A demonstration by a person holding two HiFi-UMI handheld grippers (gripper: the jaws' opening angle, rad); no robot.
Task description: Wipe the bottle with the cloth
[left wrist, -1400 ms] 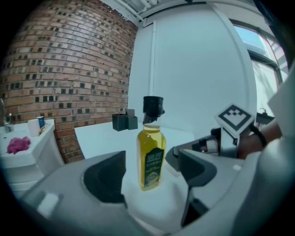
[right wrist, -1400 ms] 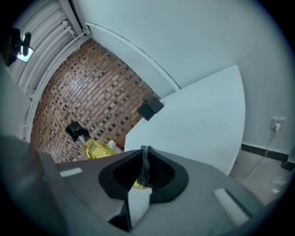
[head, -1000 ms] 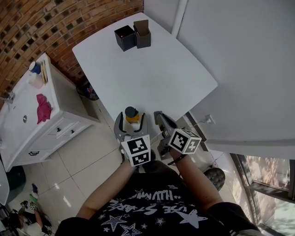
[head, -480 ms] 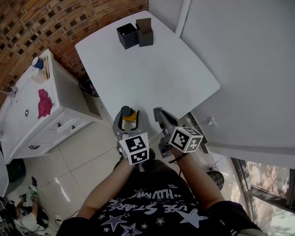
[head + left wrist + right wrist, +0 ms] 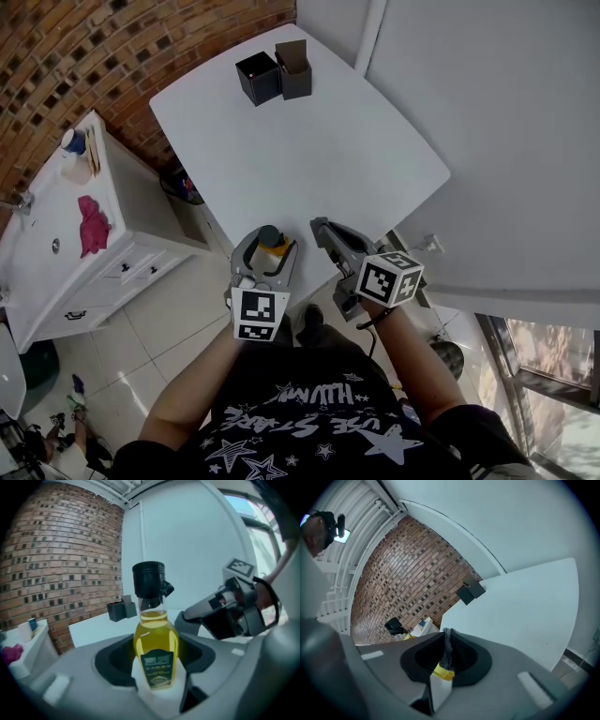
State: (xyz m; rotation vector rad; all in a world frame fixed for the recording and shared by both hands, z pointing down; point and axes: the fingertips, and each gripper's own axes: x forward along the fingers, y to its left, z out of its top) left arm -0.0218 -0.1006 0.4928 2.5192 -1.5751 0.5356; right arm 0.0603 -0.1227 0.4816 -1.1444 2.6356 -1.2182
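Bottle [image 5: 156, 644], yellow liquid, black cap: upright, pinched in my left hand-held gripper [image 5: 158, 677]; dark label unreadable; right hand-held gripper [image 5: 443, 670] nips grey cloth [image 5: 448, 649].

No text I can read for certain. Label [image 5: 157, 667] on bottle [image 5: 155, 634]: dark, print too blurred. Shirt print [image 5: 300, 412]: upside-down lettering, maybe "USE STARS", unsure. Marker cubes [image 5: 255, 314] [image 5: 389, 279]: square patterns only.
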